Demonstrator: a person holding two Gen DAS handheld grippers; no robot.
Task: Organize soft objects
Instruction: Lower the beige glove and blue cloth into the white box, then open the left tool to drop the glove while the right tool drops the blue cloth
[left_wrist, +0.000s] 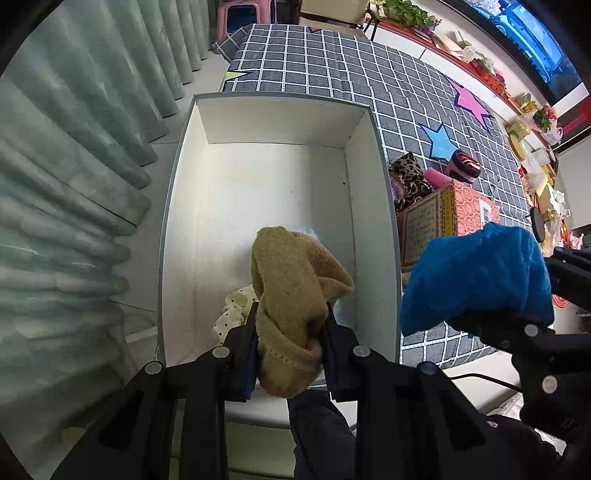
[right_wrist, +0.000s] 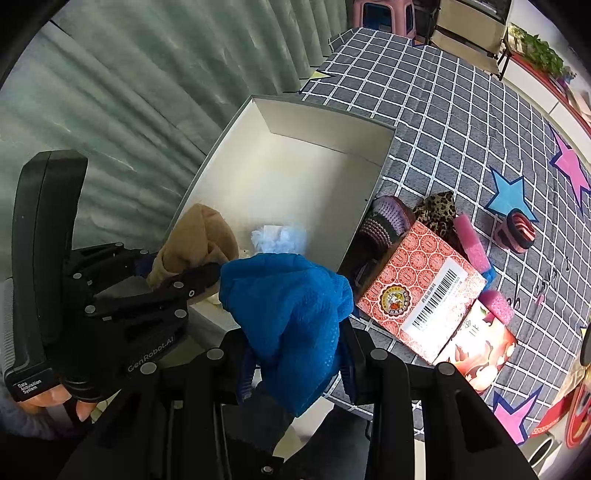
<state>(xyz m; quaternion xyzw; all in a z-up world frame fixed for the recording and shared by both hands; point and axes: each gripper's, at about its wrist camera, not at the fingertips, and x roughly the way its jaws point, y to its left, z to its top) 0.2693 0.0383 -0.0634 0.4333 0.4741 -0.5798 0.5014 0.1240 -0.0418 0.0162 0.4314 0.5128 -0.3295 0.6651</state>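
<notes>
My left gripper (left_wrist: 290, 314) is shut on a tan knitted cloth (left_wrist: 291, 291), which hangs over the near end of a white open box (left_wrist: 258, 99). To its right, over the box's right rim, my right gripper (right_wrist: 297, 347) is shut on a blue mesh cloth (right_wrist: 291, 314); the left wrist view shows that blue cloth (left_wrist: 476, 280) too. A cream dotted fabric (left_wrist: 232, 310) and a pale blue-white bundle (right_wrist: 279, 236) lie on the box floor below the tan cloth. The tan cloth (right_wrist: 195, 243) and left gripper (right_wrist: 207, 277) show at the left of the right wrist view.
The box sits on a grey checked cover (right_wrist: 461, 122) with star patches. Right of the box lie a red patterned carton (right_wrist: 421, 291), a leopard-print piece (right_wrist: 437, 210), a purple knit item (right_wrist: 388, 221), pink sponges (right_wrist: 472, 243) and a striped roll (right_wrist: 517, 229). Green curtains (left_wrist: 74, 166) hang at the left.
</notes>
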